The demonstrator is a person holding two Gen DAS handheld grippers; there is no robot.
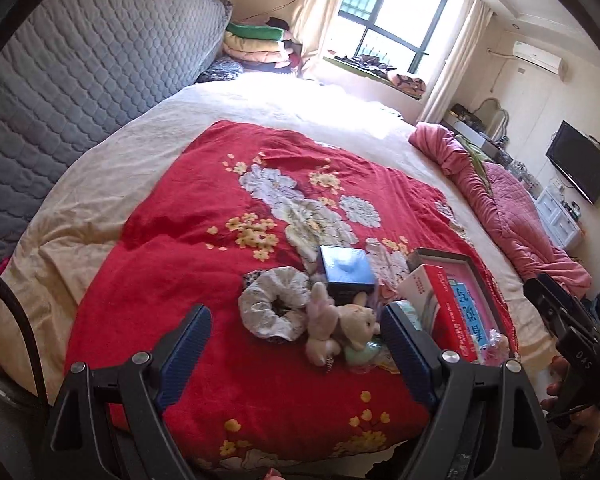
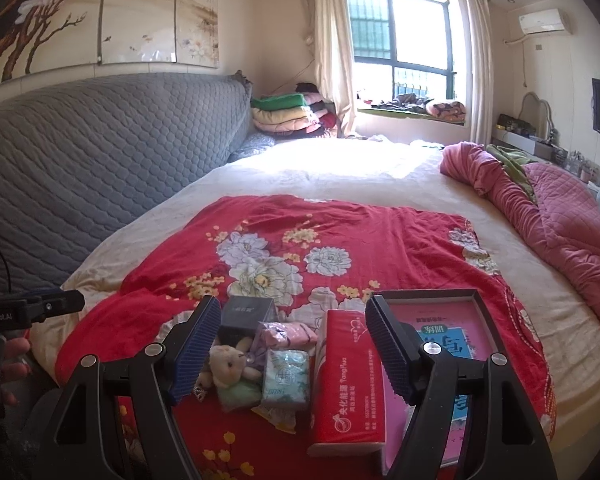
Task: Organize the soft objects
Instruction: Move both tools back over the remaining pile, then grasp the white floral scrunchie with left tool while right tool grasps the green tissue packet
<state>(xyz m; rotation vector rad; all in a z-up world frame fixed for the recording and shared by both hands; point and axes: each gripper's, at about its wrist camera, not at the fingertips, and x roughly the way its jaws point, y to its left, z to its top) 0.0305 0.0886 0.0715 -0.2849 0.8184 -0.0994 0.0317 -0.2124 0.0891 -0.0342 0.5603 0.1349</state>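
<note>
Left tongs [image 1: 296, 354]: spread wide, grasping nothing; plush bunny [image 1: 342, 326] just ahead between the tips, lace scrunchie [image 1: 270, 304] beside it, dark box [image 1: 346, 274] beyond. Right tongs [image 2: 292, 350]: spread wide, empty; tissue pack [image 2: 286, 376] and red tissue carton [image 2: 346, 380] ahead, tray [image 2: 486, 320] right.

On the bedspread [image 2: 260, 220], the tissue pack [image 2: 346, 380] stood just left of the tray [image 2: 486, 320]. Left of the pack lay the wipes packet [image 2: 286, 378] and plush rabbit [image 2: 230, 366]; the box [image 2: 246, 314] sat behind them, the scrunchie [image 1: 272, 304] farther left.
</note>
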